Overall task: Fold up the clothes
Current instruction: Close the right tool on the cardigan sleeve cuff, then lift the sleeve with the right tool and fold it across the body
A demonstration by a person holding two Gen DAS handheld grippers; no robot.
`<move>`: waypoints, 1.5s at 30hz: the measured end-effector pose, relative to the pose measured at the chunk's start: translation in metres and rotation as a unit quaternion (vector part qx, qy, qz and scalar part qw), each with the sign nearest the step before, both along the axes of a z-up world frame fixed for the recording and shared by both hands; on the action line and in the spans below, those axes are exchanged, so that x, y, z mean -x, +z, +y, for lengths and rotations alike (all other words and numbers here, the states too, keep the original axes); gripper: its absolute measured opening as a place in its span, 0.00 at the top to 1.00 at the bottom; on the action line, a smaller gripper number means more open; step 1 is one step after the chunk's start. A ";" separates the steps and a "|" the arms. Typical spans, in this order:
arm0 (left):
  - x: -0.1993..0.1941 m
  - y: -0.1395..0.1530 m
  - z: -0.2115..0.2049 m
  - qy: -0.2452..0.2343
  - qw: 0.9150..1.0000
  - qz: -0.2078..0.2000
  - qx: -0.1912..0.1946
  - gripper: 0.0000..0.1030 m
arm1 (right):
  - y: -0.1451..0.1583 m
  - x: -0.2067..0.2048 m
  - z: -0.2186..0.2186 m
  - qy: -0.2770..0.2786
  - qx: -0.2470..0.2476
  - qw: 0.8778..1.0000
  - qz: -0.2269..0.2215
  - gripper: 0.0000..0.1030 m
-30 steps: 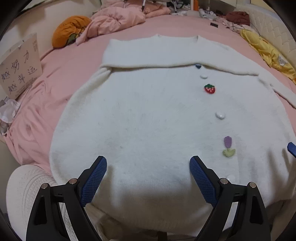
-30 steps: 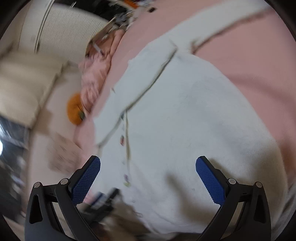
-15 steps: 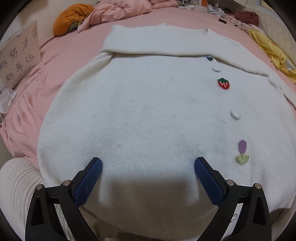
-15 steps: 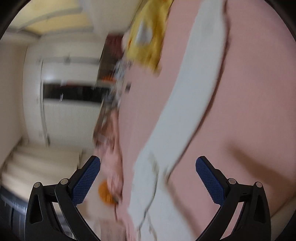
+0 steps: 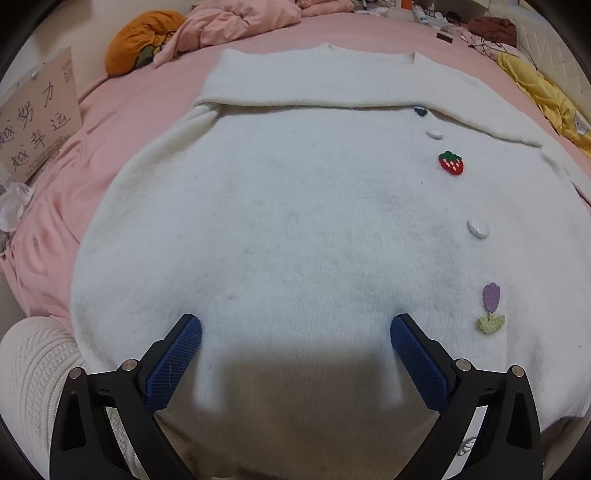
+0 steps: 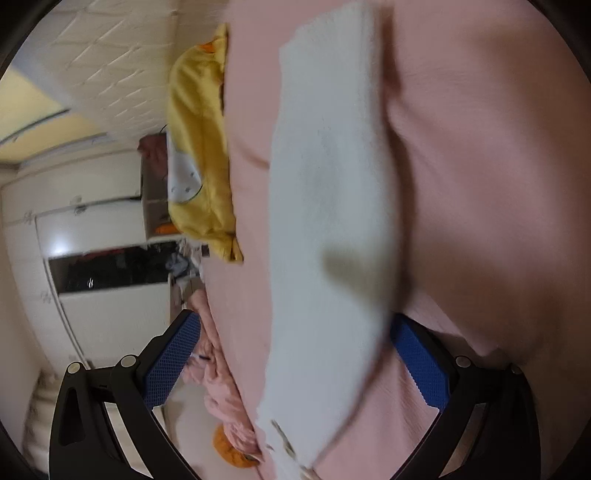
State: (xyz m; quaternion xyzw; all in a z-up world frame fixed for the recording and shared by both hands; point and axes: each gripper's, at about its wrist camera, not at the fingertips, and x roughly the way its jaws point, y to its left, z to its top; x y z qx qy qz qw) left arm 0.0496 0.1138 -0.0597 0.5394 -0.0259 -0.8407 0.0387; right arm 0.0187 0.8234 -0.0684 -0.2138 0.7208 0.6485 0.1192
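A white fluffy cardigan (image 5: 295, 206) lies flat on the pink bed (image 5: 122, 107), its left sleeve folded across the chest. Down its right side run white buttons, a strawberry patch (image 5: 451, 163) and a purple tulip patch (image 5: 491, 306). My left gripper (image 5: 295, 332) hangs open just above the hem with nothing between its blue pads. The right wrist view is tilted sideways and blurred. It shows the cardigan's other sleeve (image 6: 332, 206) stretched over the pink sheet. My right gripper (image 6: 295, 339) is open over that sleeve, one finger on each side of it.
A crumpled pink blanket (image 5: 240, 22) and an orange plush (image 5: 140, 44) lie at the bed's far end. A cardboard sign (image 5: 37, 118) stands at the left edge. Yellow clothing (image 5: 546, 96) lies to the right. A white knitted sleeve (image 5: 33, 376) shows at lower left.
The left gripper has come lower and closer to the cardigan's hem. The right gripper has swung away from the cardigan's body and rolled sideways, and now sits over the outstretched sleeve.
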 end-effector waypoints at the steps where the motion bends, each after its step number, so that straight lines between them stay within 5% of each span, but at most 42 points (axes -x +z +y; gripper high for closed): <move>1: 0.000 0.000 0.001 0.000 1.000 0.000 0.000 0.00 | 0.003 0.005 0.006 -0.005 -0.008 1.000 0.008 0.00; 4: 0.000 0.001 0.001 0.000 1.000 -0.001 0.000 0.00 | 0.013 0.022 0.023 0.013 -0.069 0.997 -0.015 0.14; 6: 0.002 0.001 0.000 0.000 1.000 -0.001 -0.001 0.00 | 0.001 0.024 0.034 0.022 -0.059 0.997 -0.040 0.37; 7: 0.003 0.001 -0.001 0.000 1.000 -0.001 -0.001 0.00 | -0.008 0.017 0.039 0.015 -0.048 0.997 -0.052 0.74; 8: 0.004 0.000 -0.001 0.000 1.000 0.000 -0.002 0.00 | -0.027 0.005 0.042 0.003 -0.023 0.998 -0.057 0.97; 11: 0.007 -0.001 -0.004 0.001 1.000 0.001 -0.003 0.00 | -0.036 0.000 0.044 0.009 -0.032 0.999 -0.018 0.97; 14: 0.007 -0.001 -0.004 0.000 1.000 0.002 -0.006 0.00 | -0.019 0.007 0.042 0.004 -0.045 0.997 -0.060 0.95; 15: 0.006 -0.001 -0.005 0.001 1.000 0.002 -0.007 0.00 | 0.001 0.014 0.035 0.021 -0.098 0.992 -0.077 0.95; 20: 0.007 -0.001 -0.008 0.003 1.000 0.003 -0.009 0.00 | 0.088 0.063 -0.024 0.123 -0.328 0.926 -0.140 0.95; 26: 0.008 0.002 -0.016 0.010 0.999 0.009 -0.033 0.00 | 0.148 0.122 -0.164 0.243 -0.432 0.864 -0.086 0.94; 31: 0.005 0.017 -0.031 0.027 0.995 0.043 -0.081 0.00 | 0.174 0.171 -0.306 0.332 -0.442 0.833 -0.017 0.94; 36: -0.005 0.046 -0.070 0.078 0.980 0.123 -0.133 0.00 | 0.162 0.217 -0.470 0.437 -0.463 0.771 0.009 0.94; 41: -0.026 0.065 -0.132 0.193 0.943 0.213 -0.166 0.00 | 0.087 0.246 -0.599 0.524 -0.447 0.724 -0.035 0.94; 43: -0.025 0.061 -0.146 0.216 0.936 0.212 -0.177 0.00 | 0.061 0.244 -0.627 0.535 -0.470 0.699 -0.063 0.94; 45: -0.018 0.054 -0.146 0.221 0.938 0.194 -0.182 0.00 | 0.039 0.236 -0.651 0.535 -0.506 0.671 -0.089 0.94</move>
